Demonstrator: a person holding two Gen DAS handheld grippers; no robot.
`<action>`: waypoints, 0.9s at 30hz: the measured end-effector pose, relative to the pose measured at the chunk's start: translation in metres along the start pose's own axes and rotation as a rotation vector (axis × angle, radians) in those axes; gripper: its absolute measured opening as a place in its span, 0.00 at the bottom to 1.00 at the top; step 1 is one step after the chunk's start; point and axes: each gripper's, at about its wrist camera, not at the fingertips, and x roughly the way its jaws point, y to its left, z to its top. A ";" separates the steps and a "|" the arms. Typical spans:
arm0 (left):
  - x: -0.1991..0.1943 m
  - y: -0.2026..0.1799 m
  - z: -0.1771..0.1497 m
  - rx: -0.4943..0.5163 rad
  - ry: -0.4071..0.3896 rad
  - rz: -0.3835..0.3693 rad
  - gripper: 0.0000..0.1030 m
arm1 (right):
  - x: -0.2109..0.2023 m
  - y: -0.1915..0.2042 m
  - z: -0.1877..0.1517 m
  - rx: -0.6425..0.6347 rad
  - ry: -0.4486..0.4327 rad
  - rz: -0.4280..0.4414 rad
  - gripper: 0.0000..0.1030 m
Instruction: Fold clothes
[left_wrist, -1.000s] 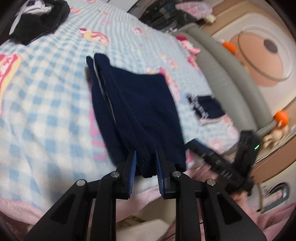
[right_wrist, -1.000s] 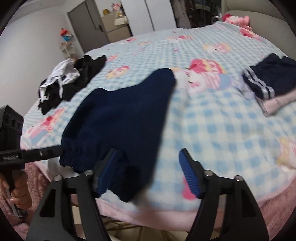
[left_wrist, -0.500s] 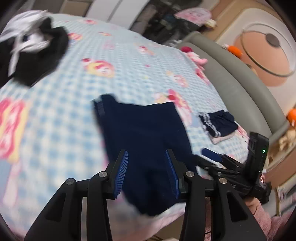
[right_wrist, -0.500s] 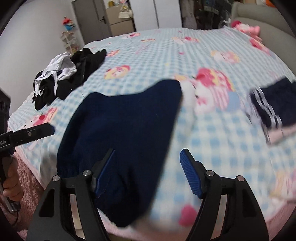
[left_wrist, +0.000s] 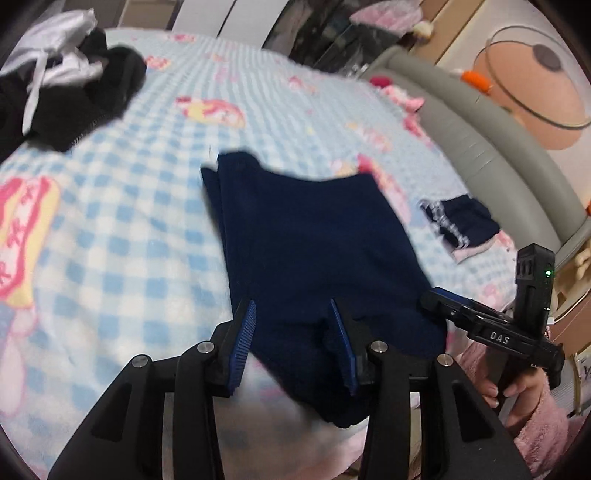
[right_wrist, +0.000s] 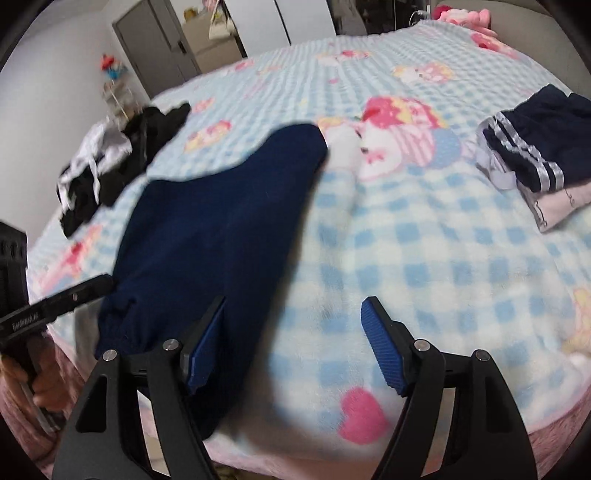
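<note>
Navy garment (left_wrist: 314, 251) is lying flat on the bed (left_wrist: 110, 236), its near end hanging over the edge. The left tool (left_wrist: 295, 343) is hovering over that end, freshly opened, pads off the cloth. The right tool (right_wrist: 291, 347) is gaping wide, empty, beside it. Folded clothes (right_wrist: 535, 147) are sitting well apart.

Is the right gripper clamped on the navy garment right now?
No, the right gripper stands wide open above the checked blanket, with the navy garment only passing behind its left finger.
</note>
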 end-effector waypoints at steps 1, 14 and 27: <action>-0.002 -0.003 0.003 0.023 -0.022 0.008 0.42 | 0.000 0.006 0.005 -0.024 -0.017 0.009 0.72; 0.049 0.021 0.046 0.021 0.123 0.207 0.48 | 0.055 -0.005 0.041 -0.160 0.061 -0.085 0.72; 0.006 -0.019 -0.006 0.061 0.034 -0.001 0.51 | 0.006 0.040 -0.014 -0.187 0.038 -0.010 0.76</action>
